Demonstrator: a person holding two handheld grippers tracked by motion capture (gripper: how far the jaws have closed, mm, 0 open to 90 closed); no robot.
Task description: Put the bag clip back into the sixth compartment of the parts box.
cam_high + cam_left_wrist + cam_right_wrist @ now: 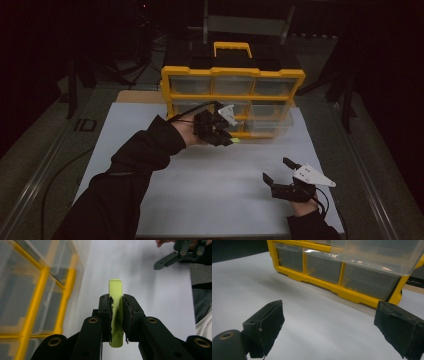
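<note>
Left gripper (116, 308) view shows pinched green clip (116, 315)

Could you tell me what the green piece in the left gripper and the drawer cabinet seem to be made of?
The green piece looks like smooth, matte plastic: even lime colour, rounded moulded edges. The cabinet seems to be yellow plastic with a slight sheen; its drawers look like clear glossy plastic, see-through with bright glints.

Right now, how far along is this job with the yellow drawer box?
Done: the left gripper has a lime-green piece clamped and lifted by the organizer. One clear drawer stands pulled out. Left: probably dropping the piece in. The right gripper waits open over the white mat.
</note>
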